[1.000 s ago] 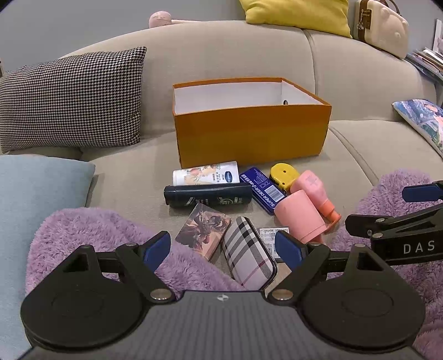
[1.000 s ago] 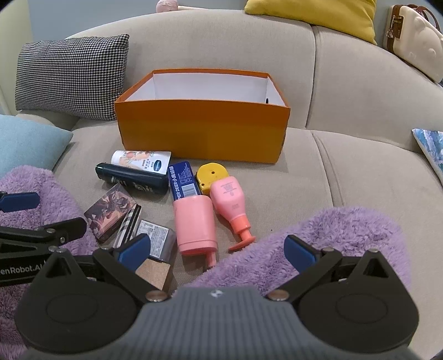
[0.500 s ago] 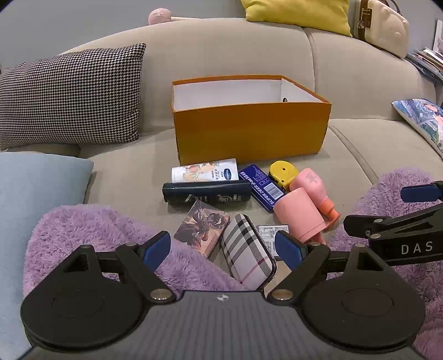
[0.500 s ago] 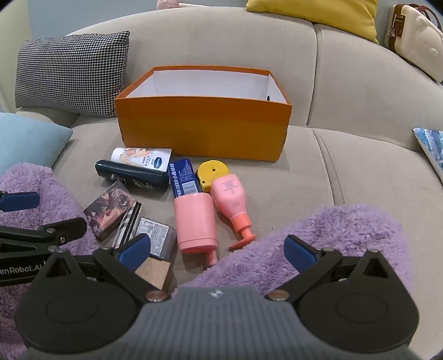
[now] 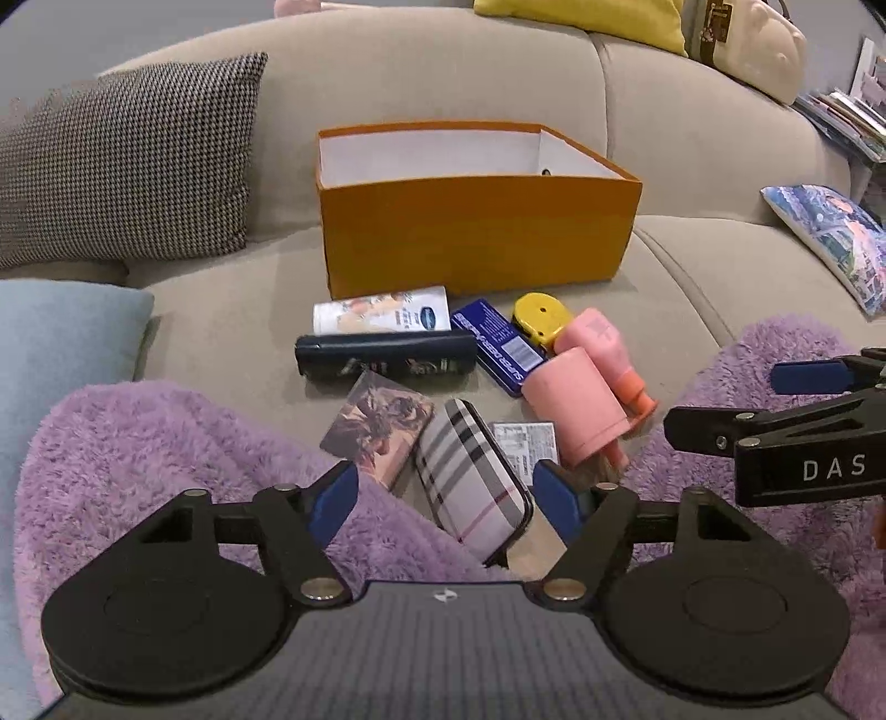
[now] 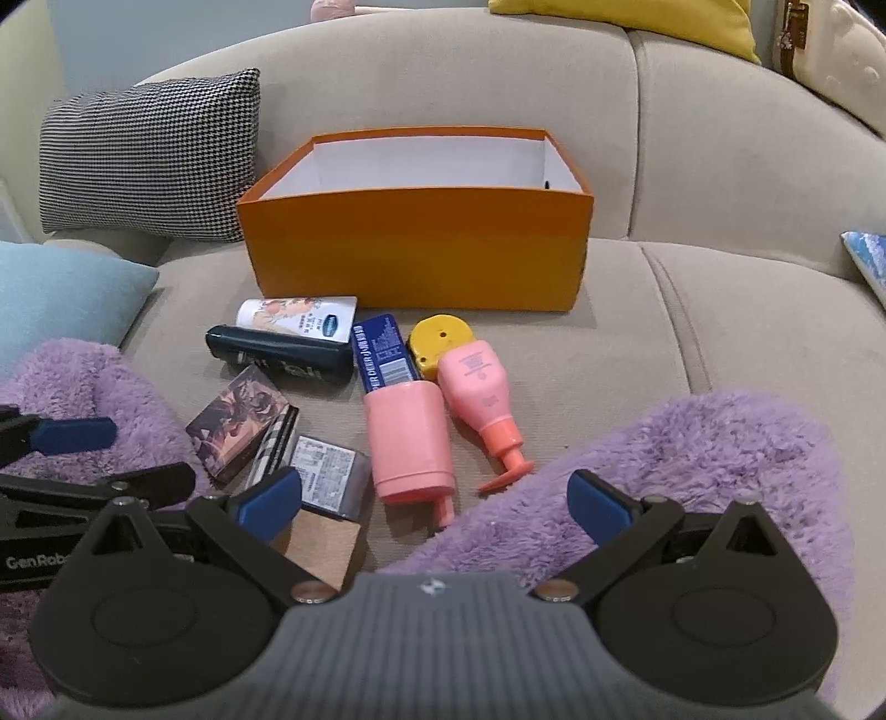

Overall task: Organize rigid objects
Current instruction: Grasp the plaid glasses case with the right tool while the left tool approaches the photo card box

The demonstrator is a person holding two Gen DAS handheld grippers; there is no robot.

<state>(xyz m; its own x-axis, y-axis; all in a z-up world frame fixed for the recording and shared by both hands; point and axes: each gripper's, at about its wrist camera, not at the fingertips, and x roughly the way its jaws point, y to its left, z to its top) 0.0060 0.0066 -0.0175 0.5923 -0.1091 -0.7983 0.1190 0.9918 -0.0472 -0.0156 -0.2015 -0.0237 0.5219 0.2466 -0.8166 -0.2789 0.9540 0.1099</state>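
Observation:
An open orange box (image 5: 476, 232) (image 6: 421, 249) stands on the sofa seat, empty as far as I see. In front of it lie a white tube (image 5: 382, 315), a dark bottle (image 5: 387, 360), a blue box (image 5: 498, 346), a yellow disc (image 5: 540, 318), two pink bottles (image 6: 407, 437) (image 6: 482, 393), a picture card box (image 5: 376, 426) and a plaid case (image 5: 473, 476). My left gripper (image 5: 446, 498) is open, low over the plaid case. My right gripper (image 6: 434, 504) is open and empty, near the pink bottles.
A purple fluffy blanket (image 5: 166, 443) (image 6: 692, 459) lies on both sides of the pile. A houndstooth cushion (image 5: 127, 160) and a light blue cushion (image 5: 55, 343) sit left. A yellow cushion (image 5: 581, 16), a cream bag (image 5: 747, 39) and a printed cushion (image 5: 825, 232) are right.
Both grippers have moved slightly forward and down toward the pile. The objects have not moved. Both stay open.

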